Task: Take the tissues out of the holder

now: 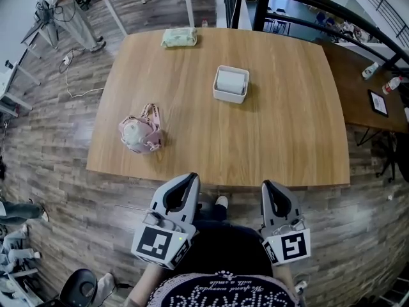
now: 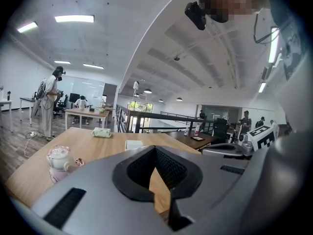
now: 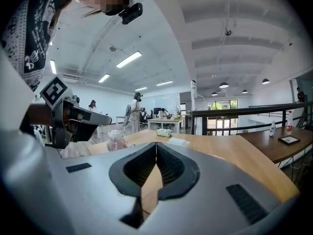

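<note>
Where everything rests: a wide wooden surface [image 1: 287,120], with a white holder [image 1: 217,89] standing past its middle, toward the far right.
Left gripper [image 1: 188,179]: hangs short of the near edge, well apart from the holder; its fingers [image 2: 171,168] are pressed together on nothing.
Right gripper [image 1: 268,185]: level with the left, also short of the edge; its fingers [image 3: 168,165] meet at the tips, empty.
Holder: a shallow open-topped box, likely light, so it may slide or lift along with its contents.
Tissues [image 1: 231,80]: a pale roll-like bundle lying inside; probably soft, very light, easily crushed or torn.
Best hold: likely a gentle pinch across the exposed top of the bundle while the other gripper steadies the rim.
Hard to tell: whether it is a roll or a folded stack, where any loose end lies, how tightly it fits, and how deep the box is.
</note>
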A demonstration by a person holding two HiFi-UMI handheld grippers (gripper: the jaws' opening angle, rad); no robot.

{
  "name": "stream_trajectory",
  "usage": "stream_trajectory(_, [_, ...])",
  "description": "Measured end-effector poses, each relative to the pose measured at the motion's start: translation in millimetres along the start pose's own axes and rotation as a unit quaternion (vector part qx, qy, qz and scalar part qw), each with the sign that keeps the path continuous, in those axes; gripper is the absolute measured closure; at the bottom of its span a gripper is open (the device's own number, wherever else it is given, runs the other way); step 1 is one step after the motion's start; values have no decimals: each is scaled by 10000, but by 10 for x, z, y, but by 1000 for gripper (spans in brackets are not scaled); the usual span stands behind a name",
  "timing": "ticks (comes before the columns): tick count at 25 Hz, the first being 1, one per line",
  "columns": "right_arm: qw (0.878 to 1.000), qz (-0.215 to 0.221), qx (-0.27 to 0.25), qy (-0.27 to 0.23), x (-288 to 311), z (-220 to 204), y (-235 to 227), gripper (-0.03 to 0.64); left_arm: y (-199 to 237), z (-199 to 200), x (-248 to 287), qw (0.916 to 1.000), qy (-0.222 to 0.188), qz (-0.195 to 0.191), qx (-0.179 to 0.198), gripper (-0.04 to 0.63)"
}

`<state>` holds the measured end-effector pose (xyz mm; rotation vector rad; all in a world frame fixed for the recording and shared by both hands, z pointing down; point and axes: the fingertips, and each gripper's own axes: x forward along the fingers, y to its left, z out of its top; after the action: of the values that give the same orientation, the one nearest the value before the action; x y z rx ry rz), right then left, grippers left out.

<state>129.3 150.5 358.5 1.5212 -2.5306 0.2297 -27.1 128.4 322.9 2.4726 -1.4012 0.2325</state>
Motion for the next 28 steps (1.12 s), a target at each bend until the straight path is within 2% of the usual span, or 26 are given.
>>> stream_trajectory(8, [10000, -54, 59, -15, 104, 38, -101, 604, 21, 70, 157, 10000, 16, -84, 1, 591])
stream_trajectory(28, [9991, -272, 222, 219, 671, 104, -98, 604, 555, 189, 565, 9989, 219, -353, -231, 591])
